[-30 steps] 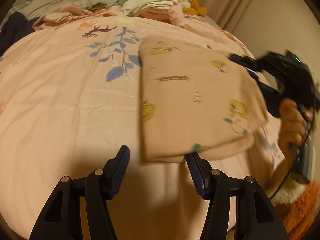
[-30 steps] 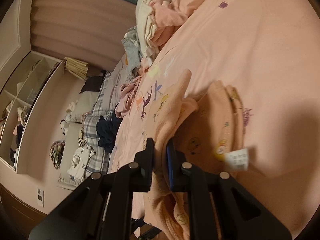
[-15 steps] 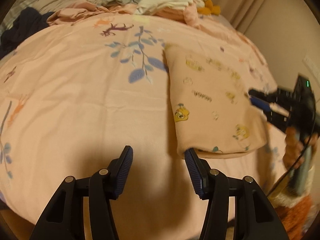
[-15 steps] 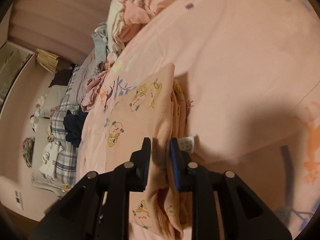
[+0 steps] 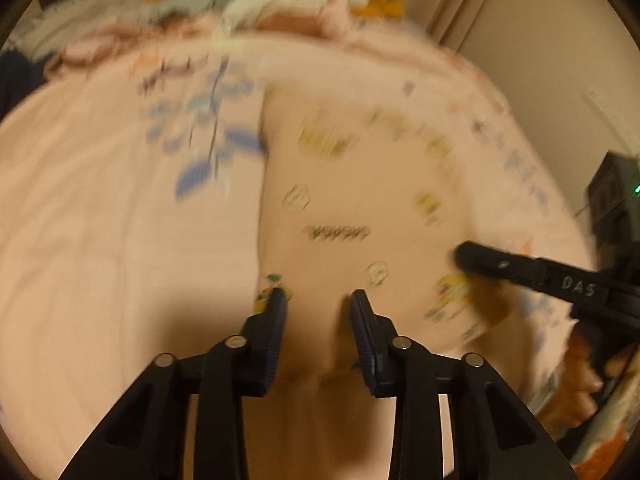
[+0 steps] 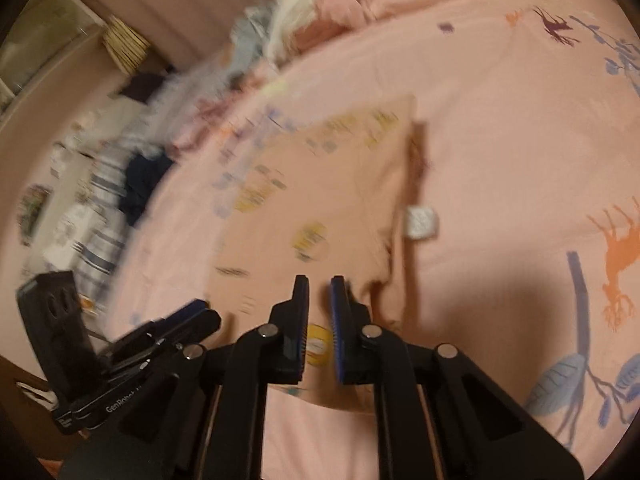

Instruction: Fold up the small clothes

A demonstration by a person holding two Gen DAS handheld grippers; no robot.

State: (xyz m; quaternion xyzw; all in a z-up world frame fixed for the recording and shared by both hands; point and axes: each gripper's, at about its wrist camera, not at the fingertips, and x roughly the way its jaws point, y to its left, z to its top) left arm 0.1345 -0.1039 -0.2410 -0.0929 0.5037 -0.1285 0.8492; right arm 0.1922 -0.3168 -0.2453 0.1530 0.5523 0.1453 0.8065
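Left gripper (image 5: 318, 300) has just been closing with the near edge of the folded pink garment (image 5: 360, 208) bunched between its jaws; right gripper (image 6: 320, 292), clenched almost shut, hovers over that garment (image 6: 340, 184), which lies flat on the pink bedspread (image 6: 500, 120); whether either actually pinches cloth, I cannot tell.

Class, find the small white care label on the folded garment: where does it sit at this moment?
In the right wrist view, the white label sticks out from the right edge of the folded peach garment, lying on the pink bedspread, right of centre.
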